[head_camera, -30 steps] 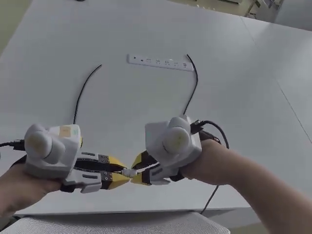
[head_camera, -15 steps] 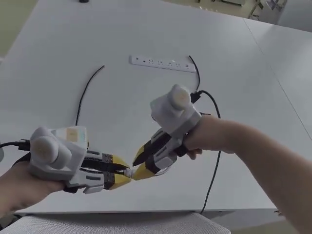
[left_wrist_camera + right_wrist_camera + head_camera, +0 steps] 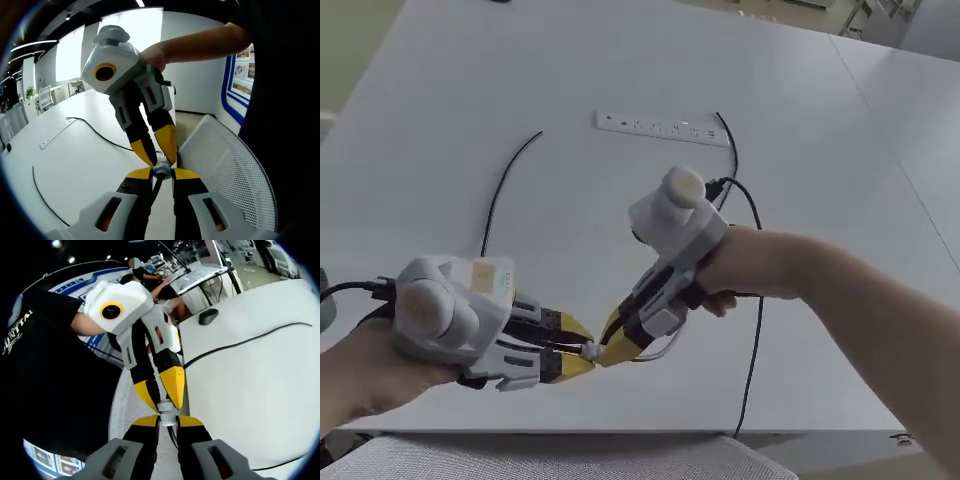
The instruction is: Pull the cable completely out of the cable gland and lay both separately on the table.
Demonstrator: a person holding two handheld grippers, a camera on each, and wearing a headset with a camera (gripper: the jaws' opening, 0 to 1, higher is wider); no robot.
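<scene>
A small white cable gland (image 3: 589, 351) hangs just above the table's front edge, between two sets of yellow fingertips. My left gripper (image 3: 578, 353) comes in from the left and is shut on one end of it. Slanting down from the upper right, my right gripper (image 3: 609, 350) is shut on the other end. In the left gripper view the gland (image 3: 161, 168) sits at my jaw tips, and the black cable (image 3: 155, 189) runs back between them. A short cable loop (image 3: 173, 434) lies between the jaws in the right gripper view. The rest of the thin black cable (image 3: 500, 190) curves across the table.
A white power strip (image 3: 665, 129) lies at the far middle of the white table (image 3: 820, 200). A black lead (image 3: 754, 300) runs from the right hand off the front edge. A white mesh chair (image 3: 540, 460) sits below that edge.
My right gripper has swung up from lying level to slanting steeply down onto the gland. My left gripper stays shut on it and has shifted slightly right.
</scene>
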